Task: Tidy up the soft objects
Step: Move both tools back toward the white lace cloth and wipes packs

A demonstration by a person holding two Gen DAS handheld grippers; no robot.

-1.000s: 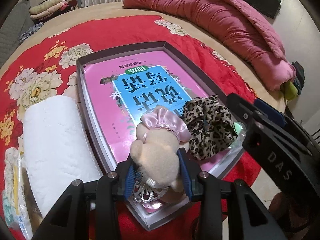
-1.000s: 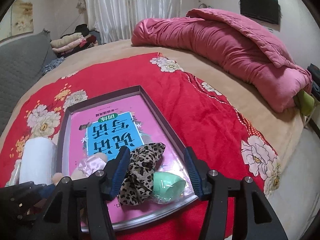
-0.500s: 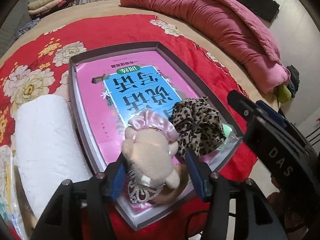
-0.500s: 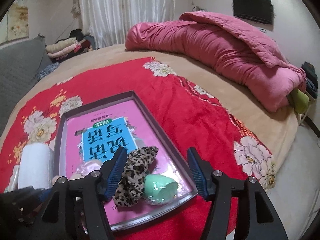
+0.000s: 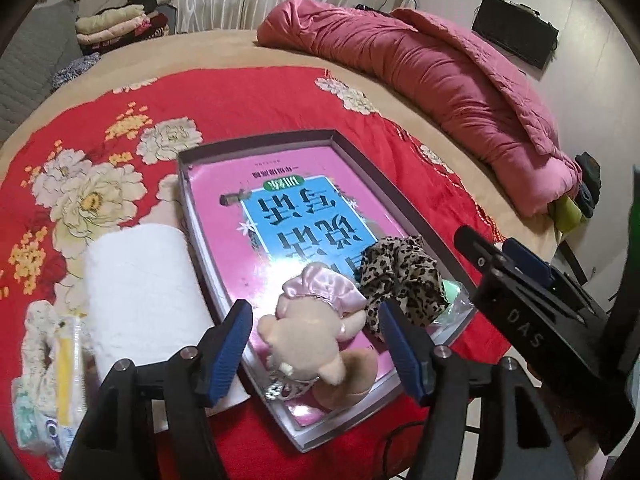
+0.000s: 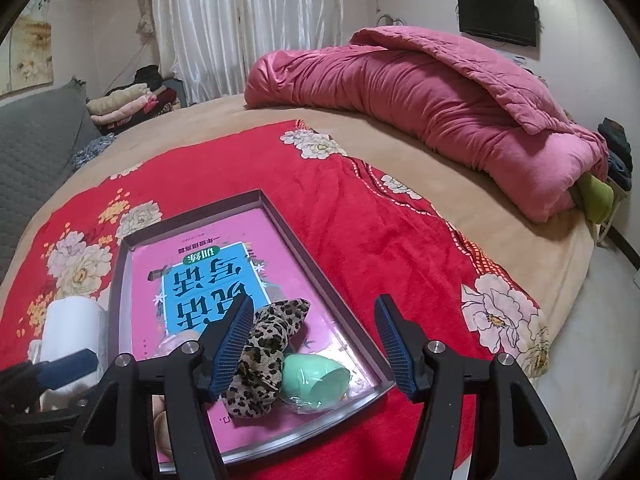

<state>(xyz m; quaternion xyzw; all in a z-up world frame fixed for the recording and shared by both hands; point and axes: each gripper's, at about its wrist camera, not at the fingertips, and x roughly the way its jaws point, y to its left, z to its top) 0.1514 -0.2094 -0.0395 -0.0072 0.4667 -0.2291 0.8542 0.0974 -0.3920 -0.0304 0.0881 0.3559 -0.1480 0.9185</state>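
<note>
Beige plush: we see the toy (image 5: 308,344), in a pink satin bonnet, lying in the near end of the tray (image 5: 256,142), on the pink book (image 5: 224,196); a silver trinket shows at its near side.
Left hand-held gripper (image 5: 316,344): we find its blue pads either side of the toy, clear of it, the jaws opening; nothing is held.
Leopard print: the scrunchie (image 5: 404,272) sits just right of the toy, touching the bonnet, in the same near end of the tray.
Mint green: we see a sponge (image 6: 316,376) in clear wrap, touching the scrunchie (image 6: 264,356) on its right, in the tray's near right corner.
Right hand-held gripper (image 6: 312,344): we see its jaws apart above scrunchie and sponge, gripping neither; the left pad overlaps the scrunchie in the picture, and we cannot tell whether it touches.
Book: it fills the tray floor, with a blue panel and large characters upside down to us.
Tray: grey, shallow, rectangular, resting on the red blanket (image 5: 248,100).
Paper roll (image 5: 140,296): white, lying on its side just left of the tray, near its wall; we cannot tell whether they touch.
Packets (image 5: 52,380): we see clear-wrapped items left of the roll, blurred.
Blanket: red with white and yellow flowers, spread over the tan bed (image 6: 400,148).
Quilt (image 6: 432,104): pink, bunched along the bed's far right side.
Far off: we see folded clothes (image 6: 124,104), white curtains (image 6: 248,24), a wall screen (image 6: 496,16).
</note>
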